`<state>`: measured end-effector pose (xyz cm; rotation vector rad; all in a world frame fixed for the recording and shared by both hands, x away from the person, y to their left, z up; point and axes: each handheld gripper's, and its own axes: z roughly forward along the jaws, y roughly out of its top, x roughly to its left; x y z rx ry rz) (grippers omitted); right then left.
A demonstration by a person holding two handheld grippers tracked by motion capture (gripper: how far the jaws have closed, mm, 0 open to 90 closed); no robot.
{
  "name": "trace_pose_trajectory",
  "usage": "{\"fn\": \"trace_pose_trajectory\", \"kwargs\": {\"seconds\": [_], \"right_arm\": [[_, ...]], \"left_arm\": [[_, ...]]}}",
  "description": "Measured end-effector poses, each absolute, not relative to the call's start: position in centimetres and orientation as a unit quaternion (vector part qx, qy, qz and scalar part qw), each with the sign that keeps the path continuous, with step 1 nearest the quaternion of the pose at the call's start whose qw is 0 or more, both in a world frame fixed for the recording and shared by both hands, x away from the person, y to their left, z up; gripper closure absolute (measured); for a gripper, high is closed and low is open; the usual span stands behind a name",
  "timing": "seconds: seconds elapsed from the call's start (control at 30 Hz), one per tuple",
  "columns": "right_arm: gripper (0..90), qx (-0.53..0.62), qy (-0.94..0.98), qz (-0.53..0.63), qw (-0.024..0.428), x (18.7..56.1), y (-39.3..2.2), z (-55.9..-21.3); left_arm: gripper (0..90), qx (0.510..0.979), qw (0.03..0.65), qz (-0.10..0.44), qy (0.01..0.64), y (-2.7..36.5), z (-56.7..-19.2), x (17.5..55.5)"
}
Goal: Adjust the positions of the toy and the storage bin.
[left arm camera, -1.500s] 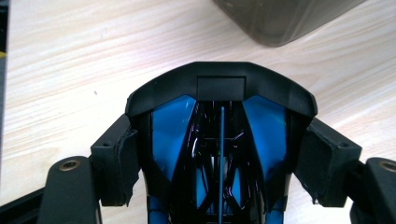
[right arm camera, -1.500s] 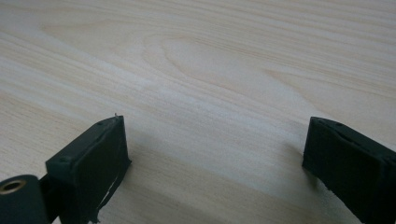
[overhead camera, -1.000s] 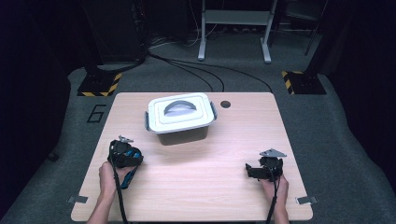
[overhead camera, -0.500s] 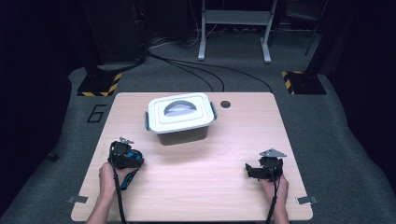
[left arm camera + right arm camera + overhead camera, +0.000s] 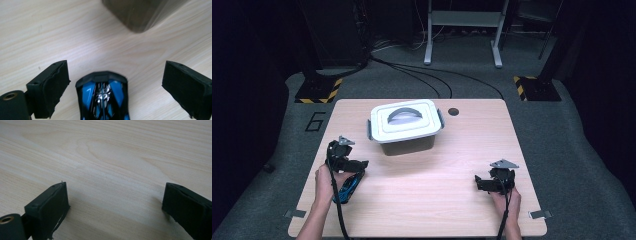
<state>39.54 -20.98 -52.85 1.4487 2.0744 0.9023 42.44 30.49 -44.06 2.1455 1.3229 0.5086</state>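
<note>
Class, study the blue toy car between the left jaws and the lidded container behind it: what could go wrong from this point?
1. The left gripper has just been opening; its jaws stand clear of the blue toy car, which lies loose on the table and might roll.
2. The container still has its lid on, so the car can't go in yet.

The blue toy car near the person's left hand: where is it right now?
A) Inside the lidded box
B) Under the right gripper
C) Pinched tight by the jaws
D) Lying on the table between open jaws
D: the blue toy car lies on the table, the left gripper standing open with gaps on both sides.
</note>
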Motion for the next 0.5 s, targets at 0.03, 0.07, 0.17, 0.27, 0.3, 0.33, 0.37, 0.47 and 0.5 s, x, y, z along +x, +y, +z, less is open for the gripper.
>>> {"fn": "trace_pose_trajectory", "kwargs": {"seconds": [0.03,0.07,0.17,0.27,0.3,0.33,0.37,0.47,0.5], "right_arm": [[5.6,0.525,0.752,0.327,0.226,39.5,-21.0,-52.9],[5.6,0.525,0.752,0.327,0.226,39.5,-21.0,-52.9],[5.6,0.525,0.752,0.327,0.226,39.5,-21.0,-52.9],[5.6,0.525,0.752,0.327,0.226,39.5,-21.0,-52.9],[5.6,0.525,0.752,0.327,0.226,39.5,-21.0,-52.9],[5.6,0.525,0.752,0.327,0.226,39.5,-21.0,-52.9],[5.6,0.525,0.752,0.327,0.226,39.5,-21.0,-52.9],[5.6,0.525,0.752,0.327,0.225,39.5,-21.0,-52.9],[5.6,0.525,0.752,0.327,0.226,39.5,-21.0,-52.9]], "left_arm": [[6.5,0.800,0.282,0.193,0.493,30.3,-43.7,42.5],[6.3,0.800,0.285,0.194,0.490,30.2,-43.4,42.7],[4.6,0.799,0.293,0.195,0.487,29.8,-42.5,43.2],[2.3,0.798,0.299,0.198,0.484,29.3,-41.5,43.7],[1.6,0.797,0.303,0.204,0.481,29.2,-41.2,43.9],[0.5,0.798,0.300,0.206,0.480,29.0,-40.9,44.1],[0.0,0.800,0.302,0.207,0.476,28.8,-40.6,44.3],[0.0,0.799,0.306,0.212,0.472,28.2,-39.7,45.1],[0.0,0.800,0.308,0.212,0.470,28.1,-39.5,45.3]]}}
